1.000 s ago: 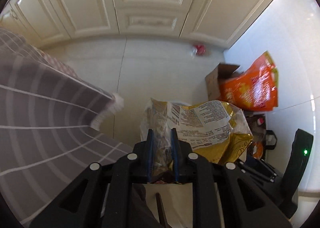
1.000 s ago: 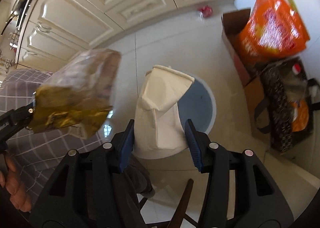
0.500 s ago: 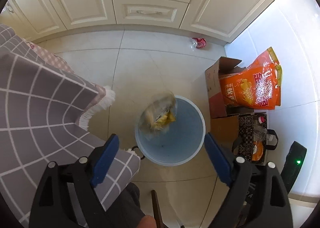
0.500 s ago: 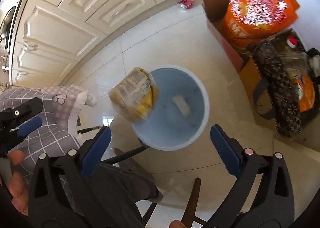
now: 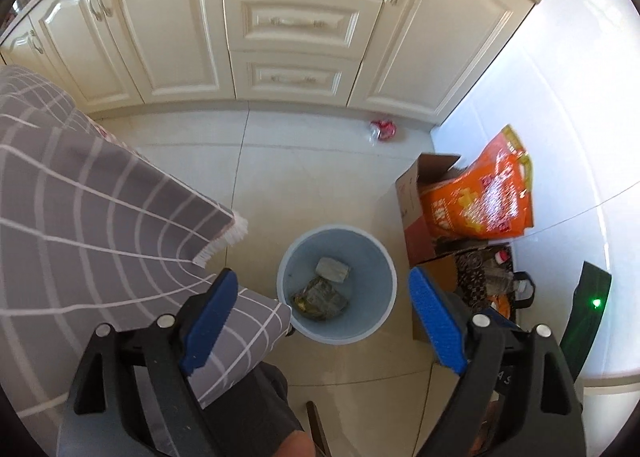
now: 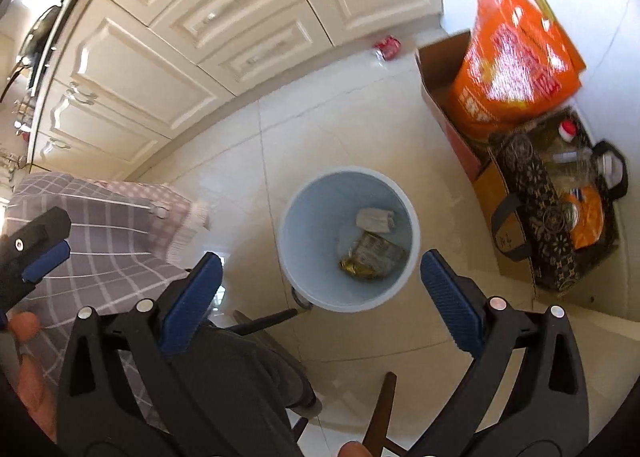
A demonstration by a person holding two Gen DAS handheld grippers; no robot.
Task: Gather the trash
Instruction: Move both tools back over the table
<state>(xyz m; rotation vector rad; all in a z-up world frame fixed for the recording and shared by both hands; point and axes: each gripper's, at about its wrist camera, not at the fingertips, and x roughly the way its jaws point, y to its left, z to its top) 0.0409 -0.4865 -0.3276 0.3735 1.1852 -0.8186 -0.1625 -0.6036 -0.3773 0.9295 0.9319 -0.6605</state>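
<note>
Both tools hang above the round pale-blue plastic waste bin [image 5: 337, 284] on the cream tiled floor [image 5: 312, 169], and both are empty: the left gripper [image 5: 320, 317] has its blue-padded jaws spread wide, and the right gripper [image 6: 320, 297] is just as wide, nothing between the pads of either. Down in the bin lie two pieces of rubbish — a crumpled gold-and-clear snack wrapper [image 6: 370, 255] and, just beside it toward the cupboards, a folded off-white paper bag [image 6: 374, 219]. So this drop looks finished, and the step in hand is most likely the turn toward more rubbish. One candidate shows: a small red crushed can or wrapper [image 5: 383, 128] on the floor against the foot of the cream panelled cabinets [image 5: 292, 29], well apart from the bin. Fetching it would call for a reach low across the tiles — jaws kept wide until they straddle it, then closed gently, since it looks light and apt to skid
</note>
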